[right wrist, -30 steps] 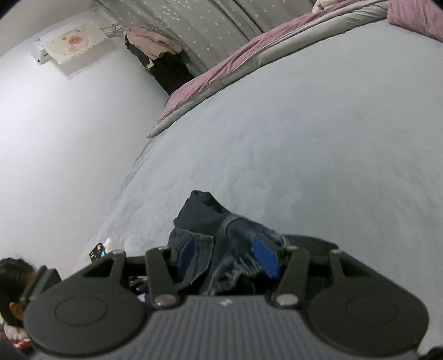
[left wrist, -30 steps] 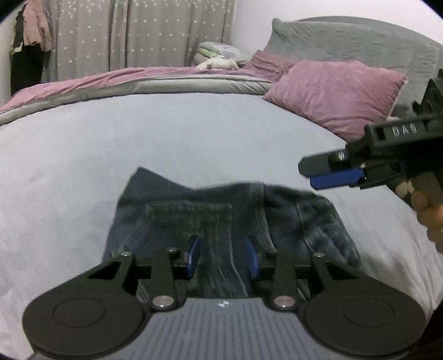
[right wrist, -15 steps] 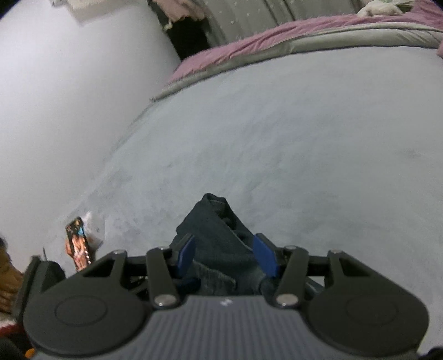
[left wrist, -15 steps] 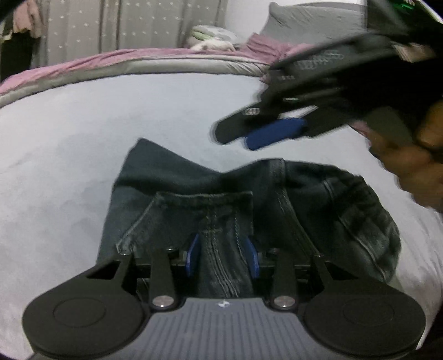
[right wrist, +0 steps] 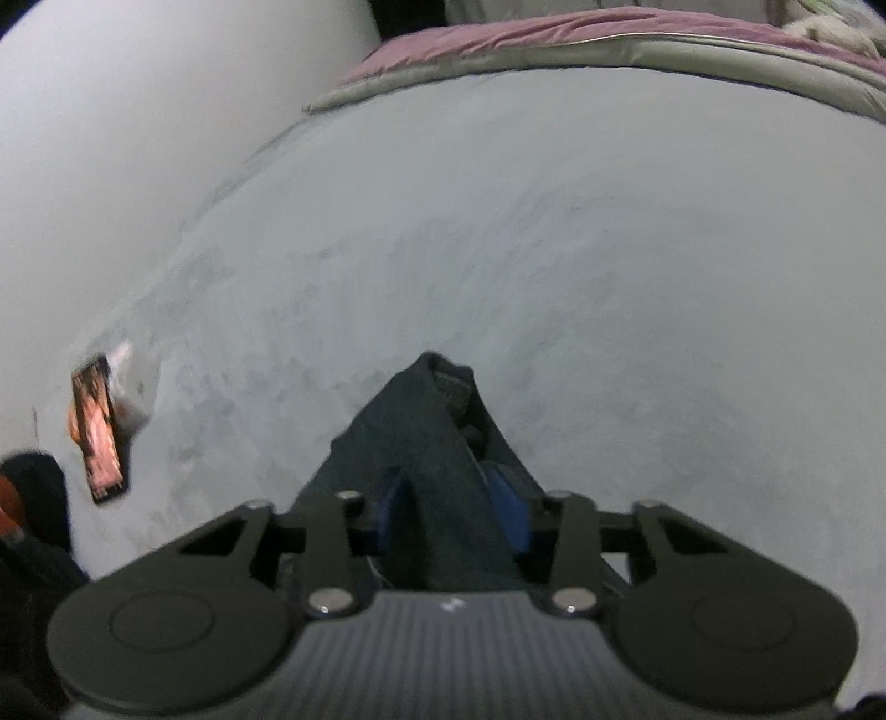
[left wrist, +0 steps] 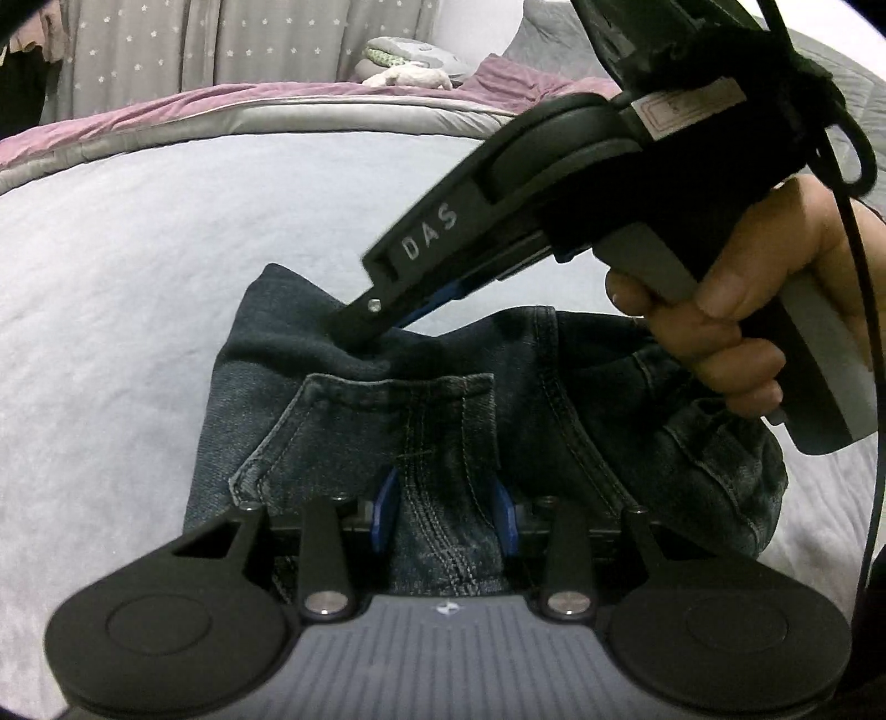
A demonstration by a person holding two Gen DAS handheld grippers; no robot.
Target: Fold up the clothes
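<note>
Left wrist view: dark denim jeans (left wrist: 387, 399) are lying bunched on the pale grey bed (left wrist: 138, 266), waistband and back pocket facing up. The left gripper (left wrist: 446, 507) is pinching a stitched fold of the denim just below the pocket; its blue fingers (left wrist: 385, 498) are standing partly closed with the cloth pressed between them. The right gripper (left wrist: 365, 332) is reaching in from the upper right, held by the person's hand (left wrist: 736, 310), its tips digging into the far left edge of the jeans above the pocket. A pink quilt (left wrist: 166, 111) is running along the far side of the bed, with star-print curtains (left wrist: 221, 44) behind it.

Right wrist view: somewhat blurred. The right gripper (right wrist: 451, 504) is pointing down at a raised ridge of the jeans (right wrist: 432, 421), and its fingers (right wrist: 506, 509) have just been closing, now pressing on the dark cloth from both sides. The fold is peaking just ahead of the tips, the rest of the garment hidden under the gripper body. A phone (right wrist: 99, 432) with a lit screen is lying near the bed's left edge, well apart from the jeans.
</note>
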